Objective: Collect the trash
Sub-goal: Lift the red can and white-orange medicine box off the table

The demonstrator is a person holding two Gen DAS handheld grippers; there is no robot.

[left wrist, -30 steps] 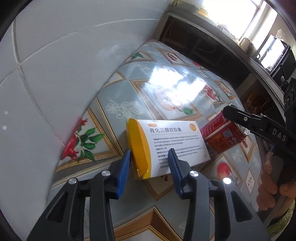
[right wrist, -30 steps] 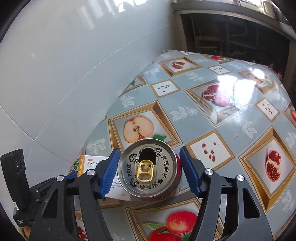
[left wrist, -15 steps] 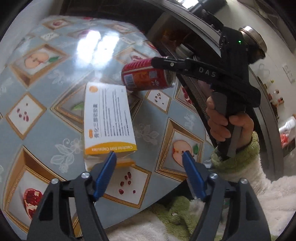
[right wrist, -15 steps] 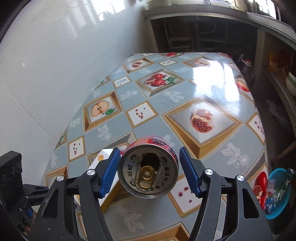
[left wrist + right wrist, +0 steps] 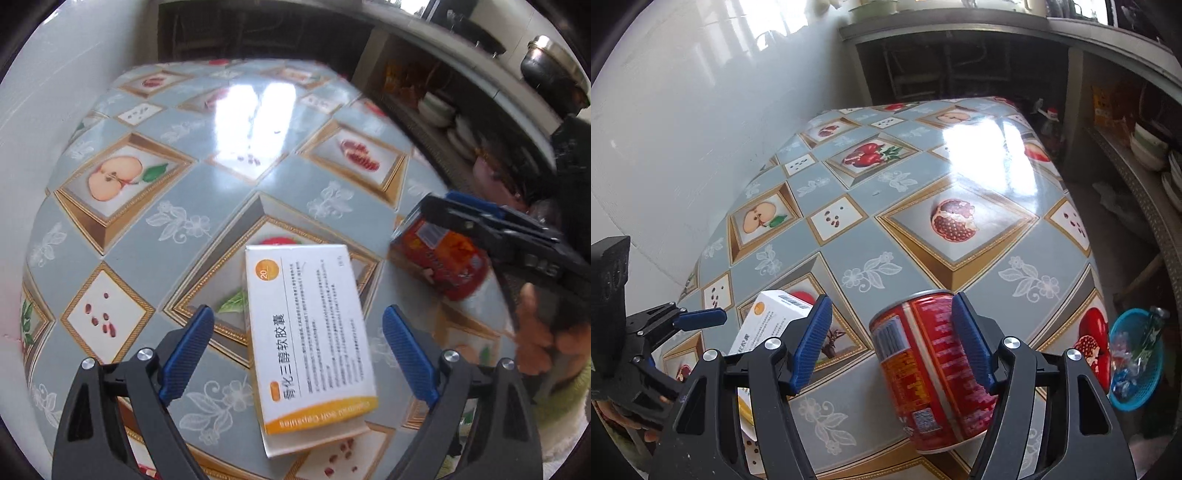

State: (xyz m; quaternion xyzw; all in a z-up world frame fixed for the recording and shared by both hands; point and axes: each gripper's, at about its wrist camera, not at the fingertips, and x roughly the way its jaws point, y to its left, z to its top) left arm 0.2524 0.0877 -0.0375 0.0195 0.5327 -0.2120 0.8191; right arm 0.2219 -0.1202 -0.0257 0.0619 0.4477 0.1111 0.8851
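Note:
A white and orange medicine box (image 5: 310,339) lies flat on the fruit-patterned table (image 5: 207,177), between the wide-open fingers of my left gripper (image 5: 297,350), which do not touch it. The box also shows in the right wrist view (image 5: 768,325). A red drink can (image 5: 934,373) lies on its side near the table's front edge, against the right finger of my open right gripper (image 5: 892,339); the left finger stands well clear. The can (image 5: 443,262) and right gripper (image 5: 491,225) show at the right of the left wrist view.
A white tiled wall (image 5: 683,129) borders the table's left side. Dark shelving with bowls and plates (image 5: 443,110) runs along the right. A blue basket (image 5: 1137,365) with scraps in it sits on the floor, below the table's right edge.
My right gripper has opened and the can has gone from held end-on in the air to lying on the table. My left gripper has swung round to straddle the box, open.

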